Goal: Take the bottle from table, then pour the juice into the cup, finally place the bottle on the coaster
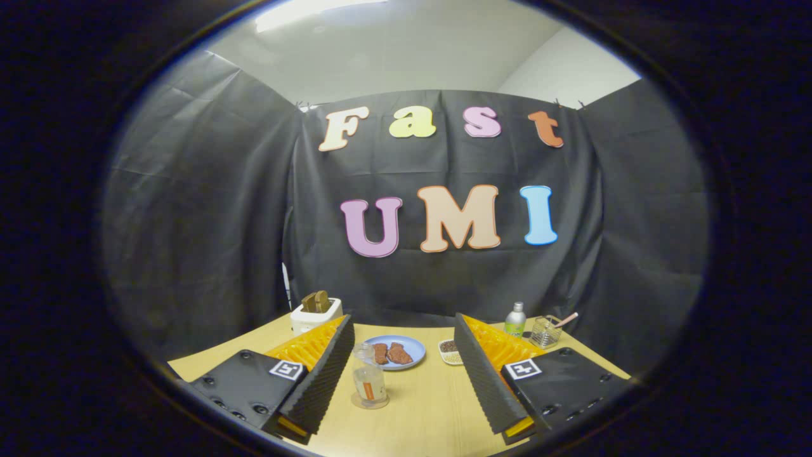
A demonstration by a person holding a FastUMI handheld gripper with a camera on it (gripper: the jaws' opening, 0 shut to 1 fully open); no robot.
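A small clear bottle (370,383) with a little orange juice in it stands upright on a round see-through coaster (370,402) on the wooden table (425,412). It is between my fingers, close to the inner side of the left one and touching neither. Clear glass (364,351) shows at or just behind the bottle's top; I cannot tell whether it is the cup or the bottle's neck. My gripper (403,320) is open and wide, with nothing held.
Beyond the fingers lie a blue plate (406,346) with two brown pieces and a small dish of grains (450,352). A white toaster with bread (315,314) stands back left. A green bottle (515,320) and a glass jar with a spoon (547,331) stand back right.
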